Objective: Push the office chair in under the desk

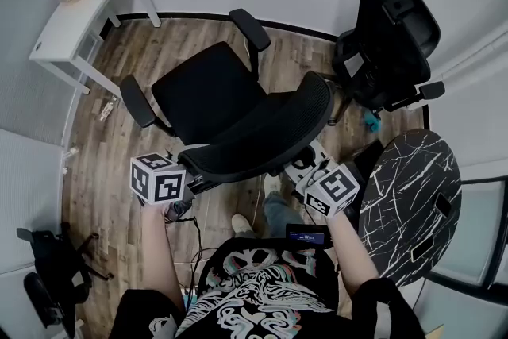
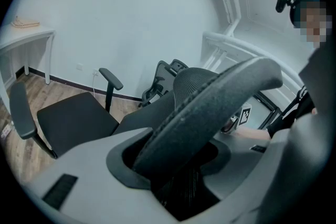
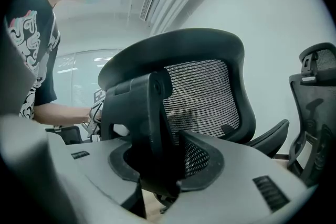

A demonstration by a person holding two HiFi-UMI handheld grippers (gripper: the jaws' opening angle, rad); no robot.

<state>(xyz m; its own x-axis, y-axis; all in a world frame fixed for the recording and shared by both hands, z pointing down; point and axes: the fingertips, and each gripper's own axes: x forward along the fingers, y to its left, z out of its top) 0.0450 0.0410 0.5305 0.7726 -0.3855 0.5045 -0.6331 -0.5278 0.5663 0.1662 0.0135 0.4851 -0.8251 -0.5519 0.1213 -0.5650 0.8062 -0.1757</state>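
A black office chair stands in the middle of the wooden floor, its seat [image 1: 208, 95] facing the far wall and its mesh backrest [image 1: 274, 131] towards me. The white desk [image 1: 75, 16] is at the far left, apart from the chair. My left gripper [image 1: 193, 183] holds the left end of the backrest rim [image 2: 210, 107], which fills the gap between its jaws [image 2: 173, 165]. My right gripper [image 1: 300, 168] is closed on the backrest's right edge; the black frame piece [image 3: 144, 128] sits tight between its jaws [image 3: 157, 168].
A second black chair [image 1: 389, 36] stands at the far right by the wall. A round black marble table [image 1: 413, 194] is close on my right. A dark tripod-like stand [image 1: 51, 266] sits at the near left. A cable lies on the floor by my feet.
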